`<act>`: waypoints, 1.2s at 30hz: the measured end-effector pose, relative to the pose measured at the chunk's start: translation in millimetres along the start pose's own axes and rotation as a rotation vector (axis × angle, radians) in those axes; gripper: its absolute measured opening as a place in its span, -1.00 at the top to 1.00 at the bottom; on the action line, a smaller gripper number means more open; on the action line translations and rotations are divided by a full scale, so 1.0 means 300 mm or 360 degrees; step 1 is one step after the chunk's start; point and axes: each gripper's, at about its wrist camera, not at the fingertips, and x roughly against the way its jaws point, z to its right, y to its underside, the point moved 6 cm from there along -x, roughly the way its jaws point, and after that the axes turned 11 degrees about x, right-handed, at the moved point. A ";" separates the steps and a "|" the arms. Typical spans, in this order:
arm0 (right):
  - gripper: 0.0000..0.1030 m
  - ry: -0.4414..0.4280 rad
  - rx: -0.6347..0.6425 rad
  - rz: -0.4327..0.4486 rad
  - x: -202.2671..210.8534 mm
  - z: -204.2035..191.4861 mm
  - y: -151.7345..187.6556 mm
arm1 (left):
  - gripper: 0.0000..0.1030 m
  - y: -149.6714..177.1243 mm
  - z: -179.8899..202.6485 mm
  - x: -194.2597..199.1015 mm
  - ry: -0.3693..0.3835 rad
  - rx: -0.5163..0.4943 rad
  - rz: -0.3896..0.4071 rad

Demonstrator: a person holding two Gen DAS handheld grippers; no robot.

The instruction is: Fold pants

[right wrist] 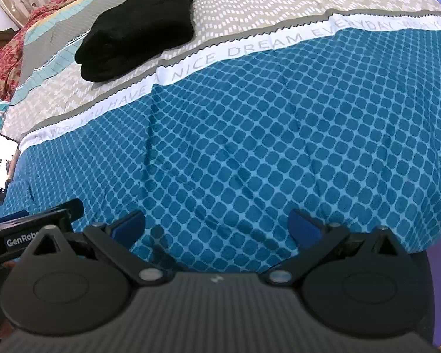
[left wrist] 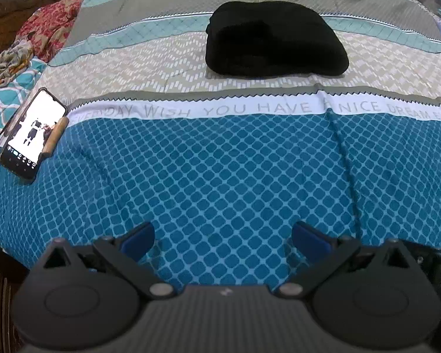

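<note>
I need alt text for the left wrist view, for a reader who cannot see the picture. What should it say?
Black pants lie folded in a compact bundle on a patterned bedspread, far ahead of the open, empty left gripper. A phone with a lit screen lies on the bed's left edge, beside rumpled red cloth.

Blue diamond-pattern stretch of the bedspread [left wrist: 220, 176] fills the centre and lower frame in both views with nothing on it, so there's open passage ahead of both grippers. Obstacles: folded black pants [left wrist: 275, 39] top centre of the left view (upper left in the right view), phone [left wrist: 32, 135] at the left edge, piled clothes [left wrist: 41, 26] upper left. In the right view the left gripper [right wrist: 29, 229] sits at lower left, just beside the right one.
</note>
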 end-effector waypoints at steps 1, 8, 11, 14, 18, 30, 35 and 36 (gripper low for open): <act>-1.00 0.0000 -0.0002 0.0000 -0.001 0.002 -0.001 | -1.00 0.001 -0.002 -0.003 -0.0002 0.0003 -0.0005; -1.00 0.0013 -0.0005 -0.0006 -0.009 0.005 0.001 | -1.00 0.013 -0.013 -0.031 -0.0024 0.0016 -0.0051; -1.00 0.0012 -0.0003 -0.0007 -0.008 0.008 0.001 | -1.00 0.022 -0.019 -0.047 -0.0033 0.0026 -0.0082; -1.00 0.0007 -0.0010 -0.0005 -0.014 0.019 -0.001 | -1.00 0.028 -0.027 -0.060 -0.0033 0.0035 -0.0102; -1.00 0.0004 -0.0025 0.0002 -0.019 0.029 0.000 | -1.00 0.031 -0.029 -0.070 -0.0037 0.0031 -0.0107; -1.00 0.0006 -0.0052 0.0003 -0.021 0.026 0.008 | -1.00 0.022 -0.028 -0.068 -0.0043 0.0010 -0.0069; -1.00 -0.0025 -0.0087 -0.0099 -0.041 0.026 0.019 | -1.00 0.010 -0.020 -0.041 -0.0062 -0.0023 -0.0003; -1.00 -0.0052 -0.0096 -0.0138 -0.047 0.028 0.021 | -1.00 0.004 -0.019 -0.030 -0.0059 -0.0024 0.0025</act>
